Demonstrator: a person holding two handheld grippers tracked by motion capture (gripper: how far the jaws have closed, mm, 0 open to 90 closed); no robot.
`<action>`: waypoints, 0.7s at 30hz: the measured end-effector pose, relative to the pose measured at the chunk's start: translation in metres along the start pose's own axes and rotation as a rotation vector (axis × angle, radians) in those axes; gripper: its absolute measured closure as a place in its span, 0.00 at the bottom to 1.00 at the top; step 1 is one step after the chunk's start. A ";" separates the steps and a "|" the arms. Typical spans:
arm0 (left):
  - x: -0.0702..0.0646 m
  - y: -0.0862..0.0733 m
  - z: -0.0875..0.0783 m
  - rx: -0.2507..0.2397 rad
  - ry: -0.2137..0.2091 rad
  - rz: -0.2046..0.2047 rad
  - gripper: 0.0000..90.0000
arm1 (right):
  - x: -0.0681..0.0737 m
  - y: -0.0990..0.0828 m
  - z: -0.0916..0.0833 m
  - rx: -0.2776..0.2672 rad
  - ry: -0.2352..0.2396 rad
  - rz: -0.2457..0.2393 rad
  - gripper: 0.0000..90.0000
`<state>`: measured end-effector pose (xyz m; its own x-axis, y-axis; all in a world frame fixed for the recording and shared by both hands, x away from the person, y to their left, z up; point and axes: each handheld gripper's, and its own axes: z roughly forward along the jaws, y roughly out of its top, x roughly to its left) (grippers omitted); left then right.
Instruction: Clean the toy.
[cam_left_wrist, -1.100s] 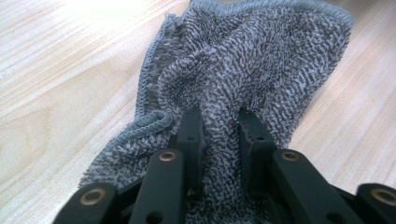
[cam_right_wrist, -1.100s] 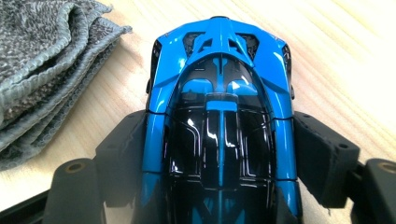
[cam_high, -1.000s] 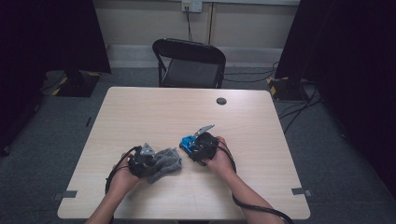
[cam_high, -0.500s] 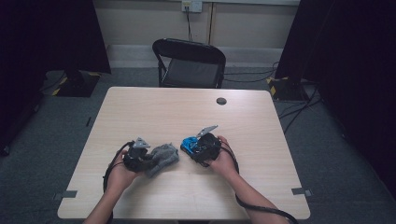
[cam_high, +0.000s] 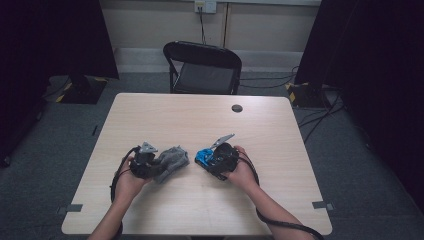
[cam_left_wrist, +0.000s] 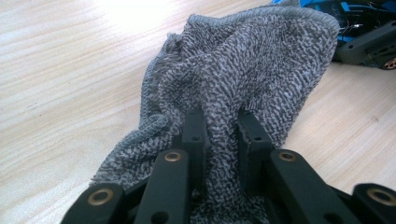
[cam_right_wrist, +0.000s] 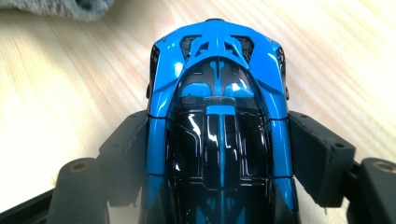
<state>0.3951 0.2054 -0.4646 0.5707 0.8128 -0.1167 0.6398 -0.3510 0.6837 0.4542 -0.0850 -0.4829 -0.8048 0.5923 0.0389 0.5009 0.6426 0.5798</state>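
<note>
Glossy blue-and-black toy car (cam_right_wrist: 217, 126): near the table's front middle, clamped along both flanks by the right gripper (cam_high: 216, 159).
Grey knitted cloth (cam_left_wrist: 243, 79): bunched on the table just left of the car, possibly touching it; a fold pinched narrowly in the left gripper (cam_high: 150, 164).
Pale wooden table (cam_high: 200, 120): carries both.
Black folding chair (cam_high: 202, 67): behind the far edge.

left hand-held gripper (cam_high: 159, 165): clamped | right hand-held gripper (cam_high: 202, 159): gripping

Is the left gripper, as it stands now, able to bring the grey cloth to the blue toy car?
Probably yes. The left gripper is shut on the grey cloth, and the blue toy car, held in the right gripper, sits just beyond it with bare table between.
</note>
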 end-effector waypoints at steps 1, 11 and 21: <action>0.000 -0.001 0.001 -0.002 0.003 0.005 0.85 | 0.000 0.000 0.000 0.003 0.000 -0.007 0.30; -0.002 -0.006 0.010 0.030 0.015 0.059 0.81 | -0.004 -0.001 -0.001 0.048 0.030 -0.117 0.22; -0.002 -0.007 0.012 0.030 0.015 0.073 0.79 | -0.008 -0.008 -0.003 0.065 0.050 -0.124 0.18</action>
<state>0.3955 0.2006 -0.4773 0.6093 0.7910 -0.0564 0.6116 -0.4234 0.6683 0.4560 -0.0963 -0.4854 -0.8760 0.4821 0.0116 0.4147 0.7408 0.5285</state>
